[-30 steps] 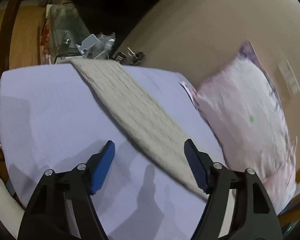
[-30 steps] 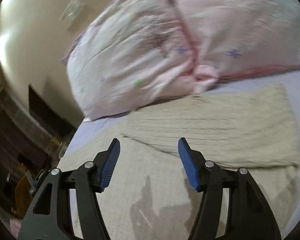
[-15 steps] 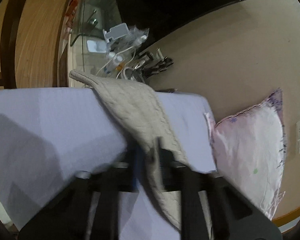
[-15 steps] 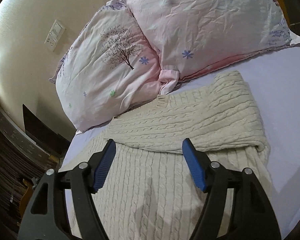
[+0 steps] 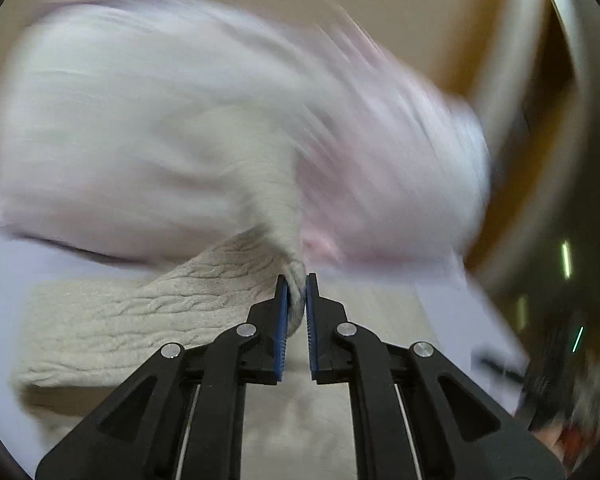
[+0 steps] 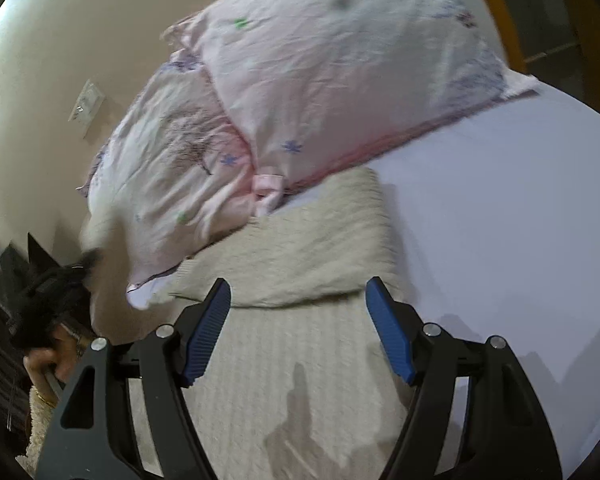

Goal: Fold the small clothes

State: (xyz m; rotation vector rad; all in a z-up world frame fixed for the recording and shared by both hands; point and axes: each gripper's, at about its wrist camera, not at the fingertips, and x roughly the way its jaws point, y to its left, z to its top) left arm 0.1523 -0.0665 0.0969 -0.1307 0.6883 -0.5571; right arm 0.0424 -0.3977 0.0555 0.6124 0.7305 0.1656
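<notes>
Writing or labels are not showing legibly anywhere. Two pink floral pillows (image 6: 300, 92) are leaning at the head of the bed, sharp in the right wrist view, smeared by blur in the left. One cream cable-knit sweater (image 6: 296, 360) is lying on the lilac sheet (image 6: 500, 220). Left gripper (image 5: 296, 292) is pinching a raised fold of the sweater (image 5: 140, 312) tightly. Right gripper (image 6: 298, 300) is hovering over it, jaws spread wide. Only the right view is showing a wall switch (image 6: 87, 103).
</notes>
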